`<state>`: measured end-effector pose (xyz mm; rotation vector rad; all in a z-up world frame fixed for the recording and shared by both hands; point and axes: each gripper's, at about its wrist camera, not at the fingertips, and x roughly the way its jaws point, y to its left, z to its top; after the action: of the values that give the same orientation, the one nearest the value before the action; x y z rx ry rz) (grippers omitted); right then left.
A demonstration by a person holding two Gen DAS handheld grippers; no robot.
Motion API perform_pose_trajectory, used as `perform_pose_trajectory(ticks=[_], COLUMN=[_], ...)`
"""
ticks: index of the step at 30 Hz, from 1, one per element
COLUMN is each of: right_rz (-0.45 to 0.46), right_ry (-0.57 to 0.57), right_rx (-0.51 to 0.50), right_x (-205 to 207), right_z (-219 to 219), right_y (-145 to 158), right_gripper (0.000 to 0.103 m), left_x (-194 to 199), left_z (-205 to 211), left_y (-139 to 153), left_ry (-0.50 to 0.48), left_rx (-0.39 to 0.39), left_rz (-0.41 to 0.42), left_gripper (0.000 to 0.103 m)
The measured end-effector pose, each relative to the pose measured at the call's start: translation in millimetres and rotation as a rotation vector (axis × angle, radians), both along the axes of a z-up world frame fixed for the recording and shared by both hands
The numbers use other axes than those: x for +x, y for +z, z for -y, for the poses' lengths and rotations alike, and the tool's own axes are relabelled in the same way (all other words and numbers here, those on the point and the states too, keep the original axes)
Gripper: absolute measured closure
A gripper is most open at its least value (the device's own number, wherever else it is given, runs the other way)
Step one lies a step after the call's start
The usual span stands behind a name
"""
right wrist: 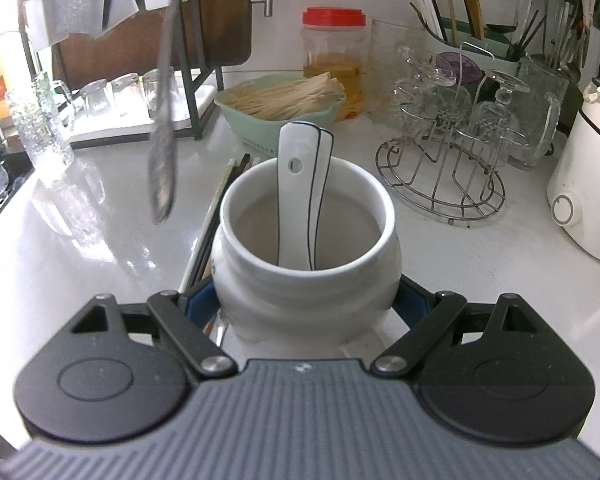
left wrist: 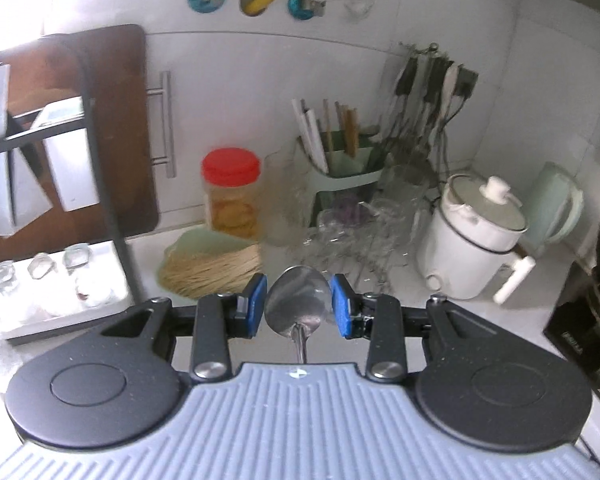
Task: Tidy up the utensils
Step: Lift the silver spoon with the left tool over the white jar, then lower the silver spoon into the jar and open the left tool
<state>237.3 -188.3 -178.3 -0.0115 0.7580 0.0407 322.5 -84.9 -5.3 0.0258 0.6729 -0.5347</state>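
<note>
Metal spoon lifted in the left gripper, white ceramic jar clamped in the right.

The left gripper [left wrist: 299,306] has its blue pads closed partway on the bowl of a shiny stainless-steel spoon [left wrist: 298,307], the handle running back toward the camera, held in the air above the white countertop [left wrist: 400,304]. From the right wrist view that spoon shows as a blurred grey shape hanging above the counter's left part. The right gripper [right wrist: 306,304] stands wide, its pads pressed on both sides of a round white ceramic jar [right wrist: 306,280] resting on the countertop; two white ceramic soup spoons [right wrist: 300,196] lean upright inside the jar. Several chopsticks [right wrist: 216,216] lie flat on the counter just left of the jar. Beyond it sit a pale green basket of straw-coloured sticks [right wrist: 284,100] and a wire rack of upturned glasses [right wrist: 444,160].
</note>
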Motion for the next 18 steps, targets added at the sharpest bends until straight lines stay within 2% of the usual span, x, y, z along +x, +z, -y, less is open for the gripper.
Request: perform_pose_trajectory(ticks=[18], right_rz=[0.006], right_ry=[0.011], right_rx=[0.002], right_x=[-0.1], right_z=[-0.9], right_y=[-0.7], right_gripper=[0.012], left_x=[-0.2], left_z=[25.9], left_y=[4.3], left_ry=[-0.052], left_rx=[-0.022], left_rz=[0.021], left_gripper=[0.063])
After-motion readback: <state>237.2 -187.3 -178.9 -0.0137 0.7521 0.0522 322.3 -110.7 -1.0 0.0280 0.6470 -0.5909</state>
